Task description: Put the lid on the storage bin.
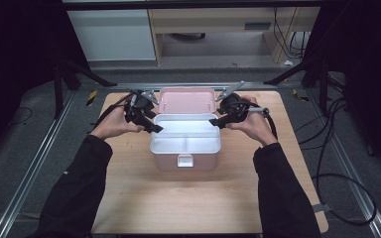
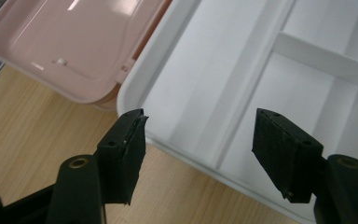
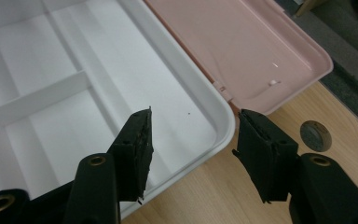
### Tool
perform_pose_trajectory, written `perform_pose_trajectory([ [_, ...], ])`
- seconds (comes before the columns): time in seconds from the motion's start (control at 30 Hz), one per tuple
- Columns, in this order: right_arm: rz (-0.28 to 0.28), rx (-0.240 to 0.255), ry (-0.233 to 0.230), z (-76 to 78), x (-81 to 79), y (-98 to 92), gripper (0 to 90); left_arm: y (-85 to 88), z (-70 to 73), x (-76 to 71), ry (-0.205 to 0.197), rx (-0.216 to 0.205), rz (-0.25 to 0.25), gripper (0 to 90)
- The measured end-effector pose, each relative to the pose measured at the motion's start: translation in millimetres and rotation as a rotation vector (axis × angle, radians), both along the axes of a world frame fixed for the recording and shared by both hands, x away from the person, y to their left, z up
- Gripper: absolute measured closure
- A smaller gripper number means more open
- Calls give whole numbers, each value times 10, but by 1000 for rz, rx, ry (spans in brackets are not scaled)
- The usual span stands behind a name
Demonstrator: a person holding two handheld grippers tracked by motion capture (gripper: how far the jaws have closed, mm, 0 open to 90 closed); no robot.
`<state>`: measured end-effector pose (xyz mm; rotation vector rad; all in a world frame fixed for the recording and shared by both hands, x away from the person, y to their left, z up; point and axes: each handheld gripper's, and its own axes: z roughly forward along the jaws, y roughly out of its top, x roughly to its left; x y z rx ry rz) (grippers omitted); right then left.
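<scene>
Seen from the high view: two forearms in black sleeves entering from the bottom edge, angled inward toward the centre of the frame. Left hand point(image 1: 113, 125) curled around the left claw point(image 1: 155, 128), tipped inward and down at the left rim of a pink box point(image 1: 185, 159). Right hand point(image 1: 250, 124) mirroring it, holding the right claw point(image 1: 213, 122) at the box's right rim. Cables point(image 1: 327, 163) trailing off toward the right side of the frame.

Both claws released, jaws standing apart, pads pressing on nothing. In the left gripper view, left claw point(image 2: 198, 140) straddling the white rim, one jaw over the wood, the other over the tray. In the right gripper view, right claw point(image 3: 193, 140) likewise astride the rim's rounded corner.

Pink box at the centre of the wooden table point(image 1: 144, 198), lid point(image 1: 186, 100) thrown open and lying back toward the upper part of the frame. Inside, a white tray point(image 1: 183, 140) with rounded corners, split by thin dividers into compartments. Small white latch at the box's near face. Round metal disc point(image 3: 315, 135) set in the table, right of the right claw.
</scene>
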<state>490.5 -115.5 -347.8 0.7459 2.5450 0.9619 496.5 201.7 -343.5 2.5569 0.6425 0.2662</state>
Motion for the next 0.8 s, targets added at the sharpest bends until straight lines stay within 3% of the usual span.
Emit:
perform_pose_trajectory([
  [0.13, -103, 39, -12, 8, 27, -76, 458, 24, 17, 29, -27, -18, 58, 367],
  [0.3, -197, 109, -35, 3, 113, -151, 404, 50, 43, 107, -97, -75, 165, 331],
  [0.43, -262, 149, -76, -22, 191, -178, 390, 84, 35, 189, -119, -122, 245, 304],
  [0.53, -282, 184, -87, -62, 252, -163, 387, 105, -5, 265, -122, -140, 279, 293],
  [0.8, -317, 204, -99, -186, 500, -58, 400, 154, -143, 500, -116, -233, 359, 290],
])
